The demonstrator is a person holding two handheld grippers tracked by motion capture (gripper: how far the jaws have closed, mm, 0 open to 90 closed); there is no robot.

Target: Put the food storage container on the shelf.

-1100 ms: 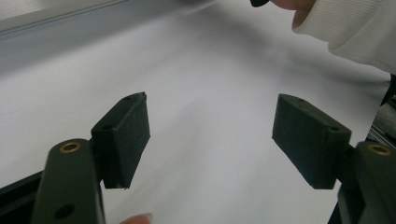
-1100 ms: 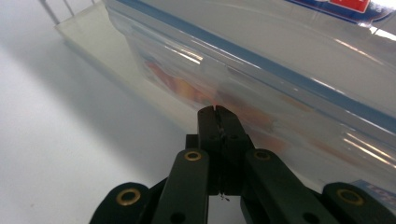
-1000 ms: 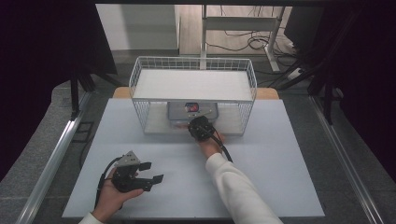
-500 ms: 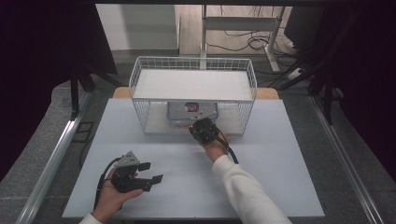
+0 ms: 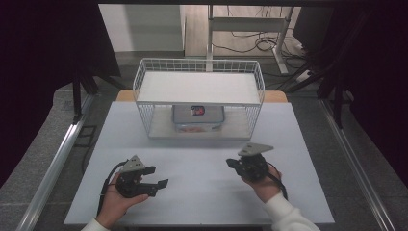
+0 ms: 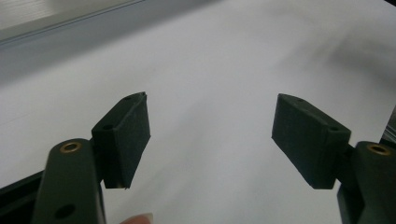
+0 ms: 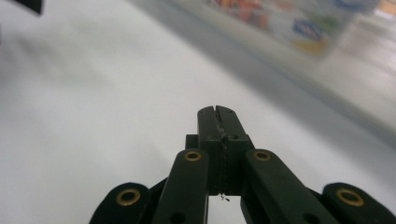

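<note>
A white wire basket shelf (image 5: 199, 72) stands at the far middle of the white table (image 5: 202, 183). Under its top tier lies a clear flat box (image 5: 198, 118) with a red and black label, seen blurred in the right gripper view (image 7: 299, 21). My left gripper (image 5: 156, 176) rests near the front left, jaws wide apart with nothing between them (image 6: 210, 135). My right gripper (image 5: 232, 162) hovers at the front right, pointing left, jaws pressed together and empty (image 7: 217, 112).
Grey floor and metal rails (image 5: 53, 163) flank the table on both sides. A white desk frame (image 5: 250, 24) and cables (image 5: 262, 43) lie beyond the far edge. Dark curtains hang at both sides.
My right gripper has drawn back from the basket front toward the near right of the table and risen a little. The left gripper has stayed where it was.
</note>
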